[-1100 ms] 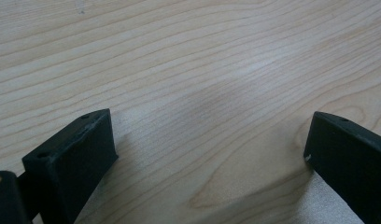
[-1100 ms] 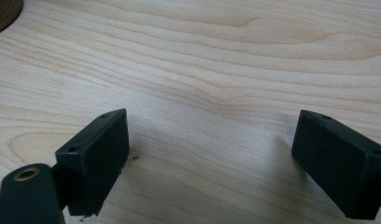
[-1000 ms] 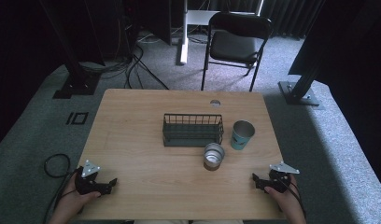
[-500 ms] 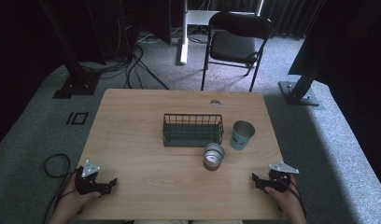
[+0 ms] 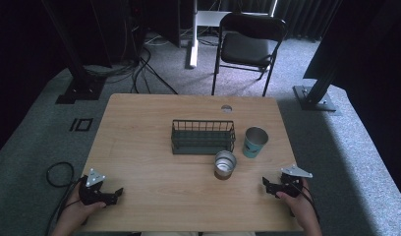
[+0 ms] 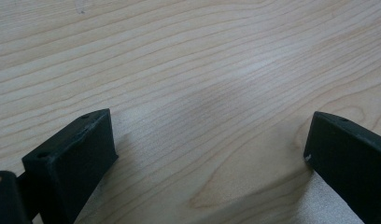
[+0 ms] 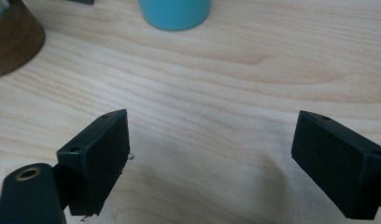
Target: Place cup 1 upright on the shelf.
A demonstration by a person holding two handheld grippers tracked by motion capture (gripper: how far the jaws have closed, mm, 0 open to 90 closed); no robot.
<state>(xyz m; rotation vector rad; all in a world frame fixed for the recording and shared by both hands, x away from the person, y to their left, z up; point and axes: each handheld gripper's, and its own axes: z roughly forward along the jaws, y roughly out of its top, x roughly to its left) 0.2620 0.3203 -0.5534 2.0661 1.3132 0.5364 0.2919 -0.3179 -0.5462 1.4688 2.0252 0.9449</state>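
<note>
My left gripper (image 5: 116, 195) rests near the table's front left corner, held by a hand, jaws pointing right. In the left gripper view it (image 6: 209, 140) stands open over bare wood with nothing between the jaws. My right gripper (image 5: 267, 187) lies at the front right, jaws pointing left, and is open too (image 7: 209, 140). A teal cup (image 5: 255, 142) (image 7: 174, 11) stands beyond the right gripper. A metal cup with a brown base (image 5: 225, 163) (image 7: 13, 42) sits just left of it. A dark wire basket (image 5: 203, 136) stands mid-table behind the metal cup.
The wooden table (image 5: 154, 123) has a small round hole (image 5: 226, 107) near its far edge. A black folding chair (image 5: 247, 46) stands behind the table. Cables (image 5: 139, 64) and stand bases (image 5: 316, 98) lie on the grey carpet around it.
</note>
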